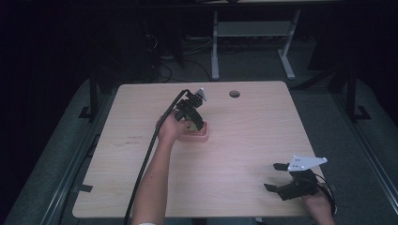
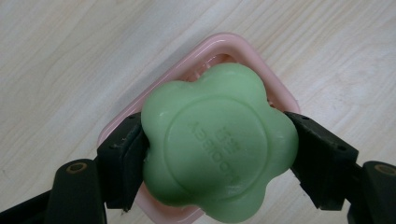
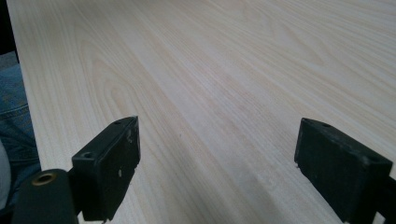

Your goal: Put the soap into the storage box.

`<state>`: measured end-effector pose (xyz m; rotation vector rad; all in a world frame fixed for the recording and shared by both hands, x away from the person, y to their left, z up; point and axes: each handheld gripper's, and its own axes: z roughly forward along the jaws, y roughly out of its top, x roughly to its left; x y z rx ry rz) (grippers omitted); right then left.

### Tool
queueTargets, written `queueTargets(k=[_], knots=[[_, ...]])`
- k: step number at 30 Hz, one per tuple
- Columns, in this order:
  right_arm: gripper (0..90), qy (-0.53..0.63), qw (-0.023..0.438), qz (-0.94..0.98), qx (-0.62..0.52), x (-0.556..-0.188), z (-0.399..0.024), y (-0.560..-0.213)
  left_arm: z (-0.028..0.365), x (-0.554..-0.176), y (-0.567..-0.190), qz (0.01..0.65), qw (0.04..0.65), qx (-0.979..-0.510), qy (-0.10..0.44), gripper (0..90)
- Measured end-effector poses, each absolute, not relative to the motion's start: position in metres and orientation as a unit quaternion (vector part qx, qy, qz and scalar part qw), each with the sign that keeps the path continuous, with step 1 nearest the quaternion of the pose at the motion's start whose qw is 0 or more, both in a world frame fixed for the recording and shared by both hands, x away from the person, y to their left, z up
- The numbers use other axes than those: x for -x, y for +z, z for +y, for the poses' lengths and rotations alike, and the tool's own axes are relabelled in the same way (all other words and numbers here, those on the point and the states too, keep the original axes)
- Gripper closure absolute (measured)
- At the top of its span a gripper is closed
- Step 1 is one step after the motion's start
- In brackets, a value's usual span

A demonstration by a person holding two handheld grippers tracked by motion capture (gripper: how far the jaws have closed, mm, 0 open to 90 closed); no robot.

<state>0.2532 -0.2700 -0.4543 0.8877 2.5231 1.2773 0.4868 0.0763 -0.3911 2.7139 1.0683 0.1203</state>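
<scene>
Green flower-shaped soap [image 2: 217,142] is seen nearest the lens in the left gripper view, clamped between the two black jaws of the left gripper [image 2: 217,154]; both pads are pressed against opposite lobes of the bar. Embossed lettering is noted on its upper face, too soft to be read. Directly beneath and behind the soap a pink soap dish [image 2: 233,44] is observed, square with rounded corners, one corner pointing away from the jaws. Whether the soap touches the dish floor cannot be told.

From the high view, the left gripper [image 1: 197,123] is recorded above the pink dish [image 1: 199,137], held by the left hand [image 1: 170,129], with its cable trailing back along the forearm. The dish rests on the light wooden table [image 1: 244,140], just beyond the left hand.

Right gripper [image 1: 276,177] is held near the table's near edge, well apart from the dish and to the right of it, in the right hand [image 1: 319,204]. Its jaws are spread wide with nothing between them; bare wood grain is seen between the pads [image 3: 116,163] in the right gripper view, and blue denim [image 3: 14,116] is noted beside the left pad
</scene>
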Motion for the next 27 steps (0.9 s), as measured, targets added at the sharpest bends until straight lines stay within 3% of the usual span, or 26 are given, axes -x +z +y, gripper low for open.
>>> queueTargets(k=[27], knots=[[13.8,0.429,0.087,0.848,-0.299,-0.253,-0.27,-0.454,0.071,-0.496,-0.411,0.38,0.083,-0.921,0.029,26.4]])
